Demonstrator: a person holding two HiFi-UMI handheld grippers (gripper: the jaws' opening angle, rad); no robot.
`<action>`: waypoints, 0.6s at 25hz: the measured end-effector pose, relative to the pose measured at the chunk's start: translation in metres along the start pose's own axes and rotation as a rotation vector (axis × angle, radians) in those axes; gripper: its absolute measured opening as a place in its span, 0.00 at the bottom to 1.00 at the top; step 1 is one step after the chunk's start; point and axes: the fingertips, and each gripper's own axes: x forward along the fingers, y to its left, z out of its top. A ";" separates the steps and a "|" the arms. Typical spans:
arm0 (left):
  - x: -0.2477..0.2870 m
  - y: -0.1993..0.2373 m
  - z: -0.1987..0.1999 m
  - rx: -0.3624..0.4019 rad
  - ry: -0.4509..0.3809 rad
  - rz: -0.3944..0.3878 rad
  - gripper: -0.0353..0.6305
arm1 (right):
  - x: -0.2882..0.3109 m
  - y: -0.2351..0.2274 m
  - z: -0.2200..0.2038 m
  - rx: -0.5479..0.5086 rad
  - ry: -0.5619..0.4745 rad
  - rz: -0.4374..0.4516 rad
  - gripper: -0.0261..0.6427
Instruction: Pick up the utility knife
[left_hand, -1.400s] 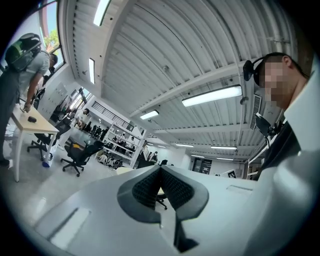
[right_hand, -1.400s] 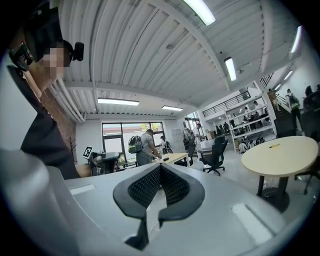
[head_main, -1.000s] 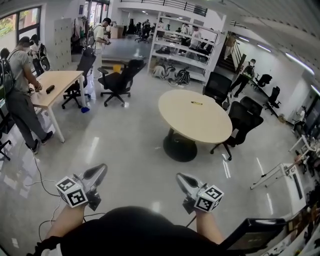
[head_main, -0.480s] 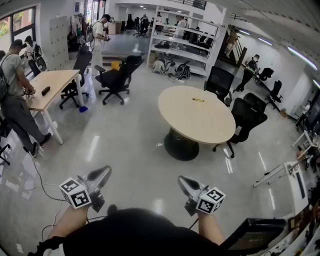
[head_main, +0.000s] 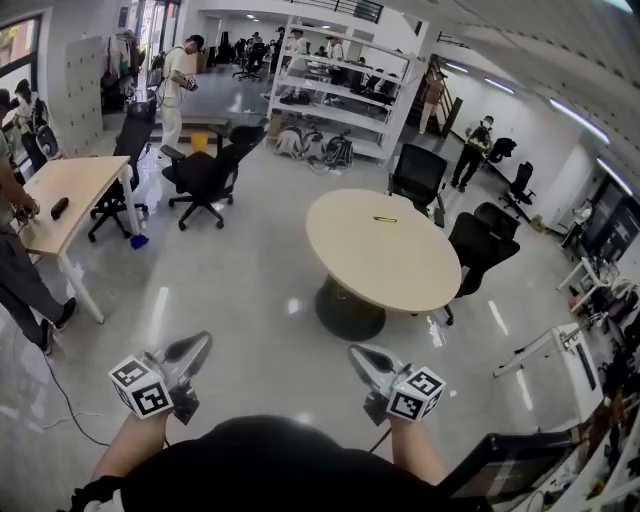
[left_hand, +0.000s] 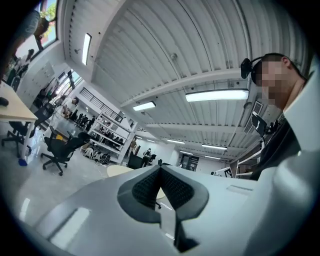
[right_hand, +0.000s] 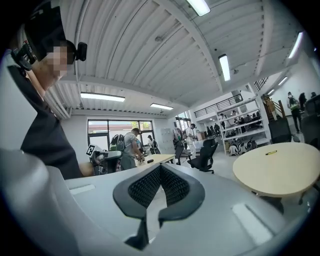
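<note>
1. Both tools are clenched and empty. The left gripper (head_main: 203, 343) and the right gripper (head_main: 357, 353) each have their jaws pressed together. In the left gripper view (left_hand: 160, 172) the ribbed black pads (left_hand: 145, 187) meet with nothing between them. The right gripper view (right_hand: 160, 172) shows its pads (right_hand: 145, 186) the same way.
2. In the head view, the left forearm (head_main: 128, 452) and the right forearm (head_main: 416, 457) are bare. They reach forward from the bottom edge, one on each side of the person's dark shirt (head_main: 265, 465).
3. The grippers are held level and well apart above the glossy floor (head_main: 255, 290). Their tips angle slightly toward each other.
4. The utility knife (head_main: 385, 219) is a small yellow and black object lying on the far part of the round table (head_main: 375, 265). It is well away from both grippers.
5. In the right gripper view the utility knife (right_hand: 271, 152) again lies flat on the round table (right_hand: 280, 175), off to the right of the jaws. It is too small there to show detail.
6. Black office chairs (head_main: 476, 248) stand around the far side of the round table.
7. The only print that shows clearly is the black and white square markers on the left cube (head_main: 140, 388) and the right cube (head_main: 417, 394). They are patterns, not words.
8. Any labels on the distant shelves (head_main: 340, 95) are too small to read.
</note>
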 end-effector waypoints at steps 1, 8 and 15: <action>0.001 0.016 0.008 0.002 0.005 -0.006 0.04 | 0.017 -0.002 0.003 0.004 -0.006 -0.006 0.06; 0.015 0.107 0.042 -0.005 0.020 -0.011 0.04 | 0.107 -0.021 0.008 0.016 0.018 -0.021 0.06; 0.044 0.162 0.039 -0.032 0.033 0.037 0.04 | 0.157 -0.075 0.008 0.047 0.026 -0.005 0.06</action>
